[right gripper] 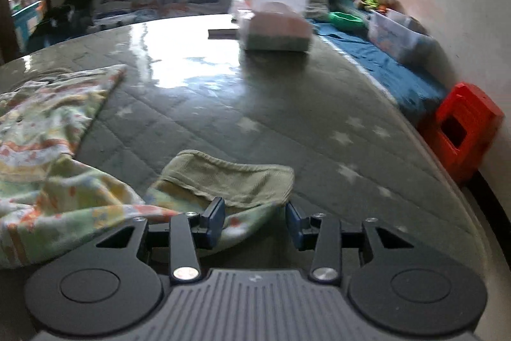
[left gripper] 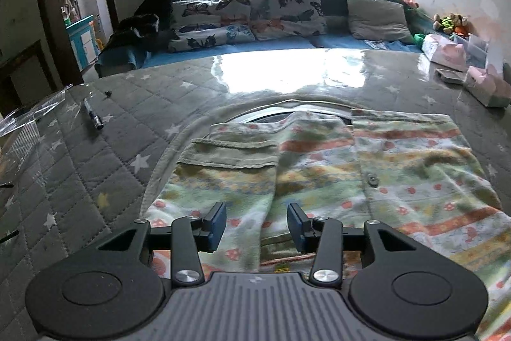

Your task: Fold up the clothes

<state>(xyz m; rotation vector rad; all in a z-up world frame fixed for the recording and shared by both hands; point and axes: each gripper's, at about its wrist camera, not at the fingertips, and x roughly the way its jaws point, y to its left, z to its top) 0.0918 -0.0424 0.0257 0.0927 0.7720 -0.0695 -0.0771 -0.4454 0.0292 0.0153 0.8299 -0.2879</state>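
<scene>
Currently, a patterned shirt [left gripper: 319,168] is lying on the star-quilted table [left gripper: 111,130], its long axis running away from the left wrist camera, collar toward the window. One sleeve [left gripper: 230,168] is lying folded over the front; the other sleeve [right gripper: 236,181] is trailing sideways. Its near hem is being cut off by the left gripper [left gripper: 257,227], and the right view is blurring. Both grippers are angling downward, jaws spread, gripping nothing; the right gripper [right gripper: 254,224] is straddling the cuff.

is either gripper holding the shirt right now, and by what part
Nothing is held. The left gripper stands open over the patterned shirt, and the right gripper is open at the sleeve cuff, pads not pressing it.
</scene>
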